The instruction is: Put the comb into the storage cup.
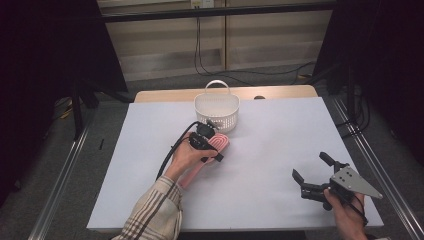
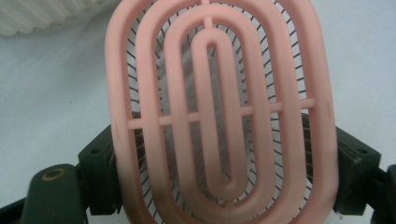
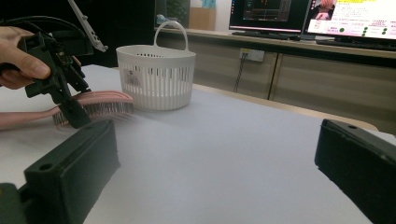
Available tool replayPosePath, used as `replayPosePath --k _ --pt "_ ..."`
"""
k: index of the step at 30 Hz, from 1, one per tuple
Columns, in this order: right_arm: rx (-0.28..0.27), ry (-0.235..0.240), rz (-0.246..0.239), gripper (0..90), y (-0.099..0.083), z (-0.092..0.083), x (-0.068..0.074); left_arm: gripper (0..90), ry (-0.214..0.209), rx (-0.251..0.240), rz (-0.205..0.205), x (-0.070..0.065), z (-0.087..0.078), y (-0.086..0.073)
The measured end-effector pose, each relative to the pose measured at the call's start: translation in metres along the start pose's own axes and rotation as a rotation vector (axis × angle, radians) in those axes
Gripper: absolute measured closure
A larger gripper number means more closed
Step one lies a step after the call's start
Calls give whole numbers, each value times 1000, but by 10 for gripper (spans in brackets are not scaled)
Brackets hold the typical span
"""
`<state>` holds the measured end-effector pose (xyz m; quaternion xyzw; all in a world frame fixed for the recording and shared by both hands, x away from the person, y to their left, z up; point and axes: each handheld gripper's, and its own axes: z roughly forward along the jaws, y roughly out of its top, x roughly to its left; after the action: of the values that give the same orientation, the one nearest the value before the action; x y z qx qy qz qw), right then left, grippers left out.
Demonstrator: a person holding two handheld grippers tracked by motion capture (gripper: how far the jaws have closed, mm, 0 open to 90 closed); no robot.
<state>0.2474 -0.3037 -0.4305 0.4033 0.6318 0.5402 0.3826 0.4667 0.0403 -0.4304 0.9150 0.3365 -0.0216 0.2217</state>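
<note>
Straddling the pink oval plastic hairbrush [image 2: 219, 116] just in front of the white slatted plastic basket [image 1: 216, 111], the left hand-held gripper [image 1: 209, 144] clamps its head; the right hand-held gripper [image 1: 312, 175], well right of the basket, idles with jaws apart over the bench [image 1: 280, 140]

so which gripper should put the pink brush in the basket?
Left. The left gripper already straddles the pink brush beside the basket; the right gripper hangs open, far off.

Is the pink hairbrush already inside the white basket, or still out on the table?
Out. The pink hairbrush lies bristles-down on the table just in front of the white basket, with the left gripper straddling its head.
</note>
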Motion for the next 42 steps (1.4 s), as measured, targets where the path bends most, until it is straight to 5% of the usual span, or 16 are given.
replayPosePath --k 15,42 --pt "-1 -8 4 0 0 -1 -1 187 40 -65 -73 7 -14 1" --pt "0 -8 4 0 0 -1 -1 192 37 -141 -77 2 -39 2"
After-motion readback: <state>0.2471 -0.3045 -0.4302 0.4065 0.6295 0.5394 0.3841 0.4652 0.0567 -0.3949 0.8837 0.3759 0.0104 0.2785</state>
